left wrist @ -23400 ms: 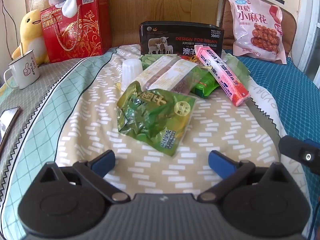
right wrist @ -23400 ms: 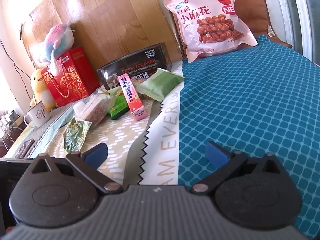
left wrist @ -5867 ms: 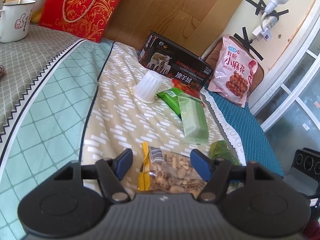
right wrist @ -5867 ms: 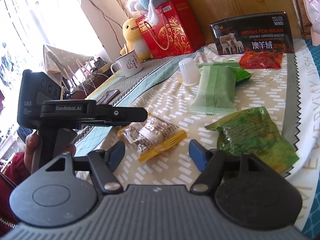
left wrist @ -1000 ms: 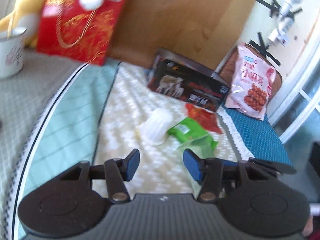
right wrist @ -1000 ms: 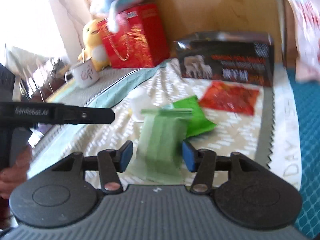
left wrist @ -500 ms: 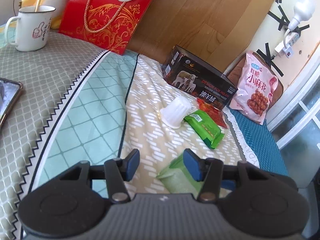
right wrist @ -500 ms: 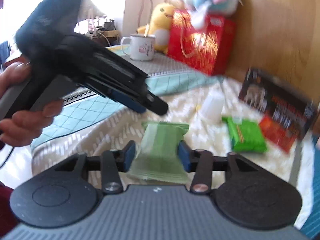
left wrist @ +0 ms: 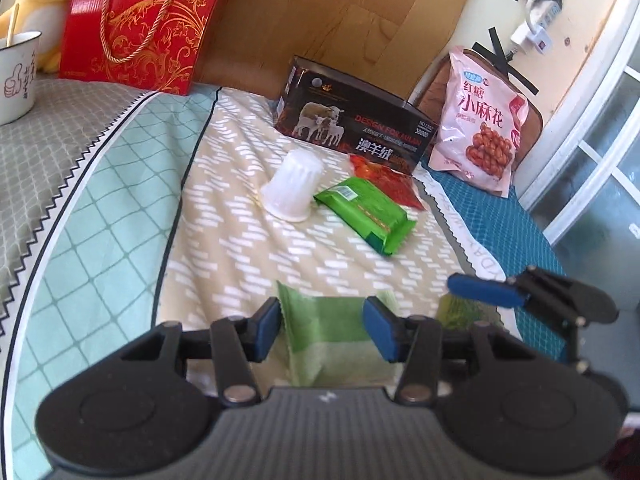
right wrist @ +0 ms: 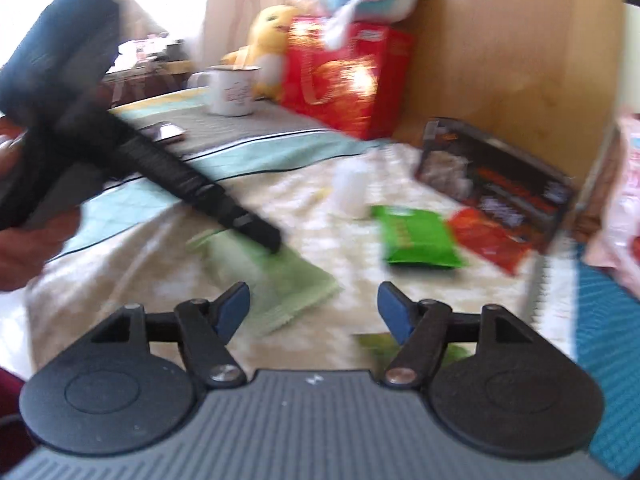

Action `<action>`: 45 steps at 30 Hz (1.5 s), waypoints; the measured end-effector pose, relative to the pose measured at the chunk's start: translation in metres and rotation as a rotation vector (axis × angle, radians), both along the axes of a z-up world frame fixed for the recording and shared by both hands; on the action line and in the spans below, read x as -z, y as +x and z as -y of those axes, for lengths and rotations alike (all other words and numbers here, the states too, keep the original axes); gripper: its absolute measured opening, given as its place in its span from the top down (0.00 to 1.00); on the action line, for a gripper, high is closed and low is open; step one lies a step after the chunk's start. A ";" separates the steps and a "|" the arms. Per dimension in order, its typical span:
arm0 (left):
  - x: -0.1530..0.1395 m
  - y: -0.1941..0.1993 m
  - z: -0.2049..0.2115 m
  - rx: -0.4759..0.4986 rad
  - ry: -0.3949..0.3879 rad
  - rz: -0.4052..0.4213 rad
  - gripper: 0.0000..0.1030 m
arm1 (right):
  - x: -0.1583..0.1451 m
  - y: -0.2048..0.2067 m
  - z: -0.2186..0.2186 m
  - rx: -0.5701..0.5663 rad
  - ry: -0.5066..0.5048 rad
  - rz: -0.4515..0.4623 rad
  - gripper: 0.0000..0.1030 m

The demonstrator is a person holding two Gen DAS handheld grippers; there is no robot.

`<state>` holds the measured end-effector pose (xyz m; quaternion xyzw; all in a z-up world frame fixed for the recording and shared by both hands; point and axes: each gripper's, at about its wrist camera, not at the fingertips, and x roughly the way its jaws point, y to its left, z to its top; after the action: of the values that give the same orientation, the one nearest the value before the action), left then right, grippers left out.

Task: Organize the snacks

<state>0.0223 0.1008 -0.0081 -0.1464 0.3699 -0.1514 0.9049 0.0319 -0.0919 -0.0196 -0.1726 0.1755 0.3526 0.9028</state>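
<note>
1. The left tongs [left wrist: 324,332] hang low over the bed [left wrist: 120,208], jaws closing, with the pale green packet [left wrist: 328,320] between the blue pads. No pinch shows yet. They probably straddle it this way to nudge or square it up where it lies.
2. The pale green packet lies flat on the patterned quilt at the near end, well apart from the other snacks. In the left wrist view its long axis runs away from the camera, roughly along the tongs' own line, with one crimped end pointing toward the headboard. In the right wrist view it runs on a diagonal, but that picture is blurred.
3. A dark green bag [left wrist: 460,312] lies just beside it on the right, so the near strip looks like the sorted row (my reading only).
4. The right tongs [right wrist: 316,308] are opening and grip nothing. A corner of the packet lies just ahead of the left pad.
5. Farther back, the white cup [left wrist: 294,186], bright green packet [left wrist: 366,216] and red packet [left wrist: 384,176] sit together by the black box [left wrist: 352,120], apparently still unsorted.
</note>
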 end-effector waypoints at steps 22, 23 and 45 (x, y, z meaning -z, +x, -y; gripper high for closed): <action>-0.031 -0.010 0.006 0.027 -0.037 0.094 0.65 | -0.004 0.000 -0.008 -0.051 0.056 -0.048 0.73; -0.036 -0.008 0.009 0.030 -0.037 0.107 0.65 | -0.008 0.002 -0.005 -0.043 0.071 -0.042 0.73; -0.114 0.122 0.057 0.095 0.002 0.273 0.65 | -0.076 0.084 0.020 0.087 0.146 0.203 0.74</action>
<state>0.1439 0.0440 0.1055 -0.1060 0.2502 -0.2124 0.9386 0.1163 -0.1120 0.0561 -0.1332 0.0644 0.3054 0.9407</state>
